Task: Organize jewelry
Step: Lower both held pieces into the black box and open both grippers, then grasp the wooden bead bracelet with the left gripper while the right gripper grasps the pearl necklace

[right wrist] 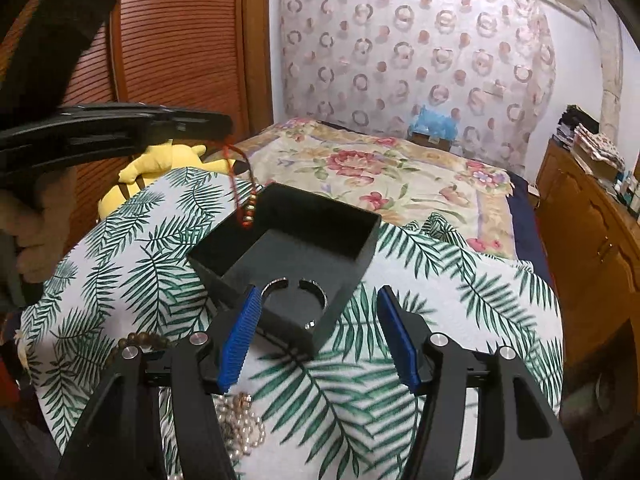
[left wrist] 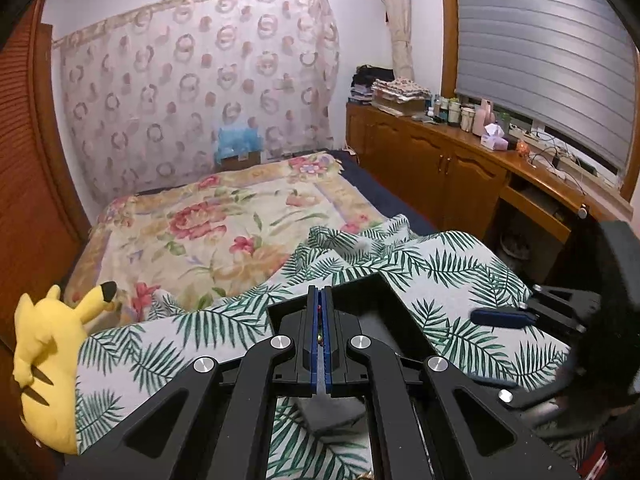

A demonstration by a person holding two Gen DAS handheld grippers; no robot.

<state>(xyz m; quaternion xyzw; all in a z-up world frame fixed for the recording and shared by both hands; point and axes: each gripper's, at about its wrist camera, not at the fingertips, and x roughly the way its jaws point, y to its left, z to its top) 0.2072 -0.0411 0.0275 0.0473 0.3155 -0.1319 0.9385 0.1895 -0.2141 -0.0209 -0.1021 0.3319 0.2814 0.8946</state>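
Note:
A black open box point(right wrist: 362, 256) sits on the palm-leaf cloth point(right wrist: 132, 248), with a silver bangle point(right wrist: 294, 285) lying inside. My left gripper point(right wrist: 229, 127) is shut on a red cord bracelet point(right wrist: 245, 204), whose beads hang over the box's left corner. In the left wrist view the same gripper point(left wrist: 320, 294) has its blue pads pressed together over the box point(left wrist: 376, 292), with bits of red cord between them. My right gripper point(right wrist: 320, 332) stands open just before the box's near corner, holding nothing. One of its fingers point(left wrist: 500, 317) shows at the right.
A pearl necklace point(right wrist: 240, 426) and a wooden bead bracelet point(right wrist: 140, 340) lie on the cloth near my right gripper. A yellow plush toy point(left wrist: 48, 360) sits at the cloth's left edge. A flowered bed point(left wrist: 224, 232) lies beyond, and a wooden cabinet point(left wrist: 440, 160) is to the right.

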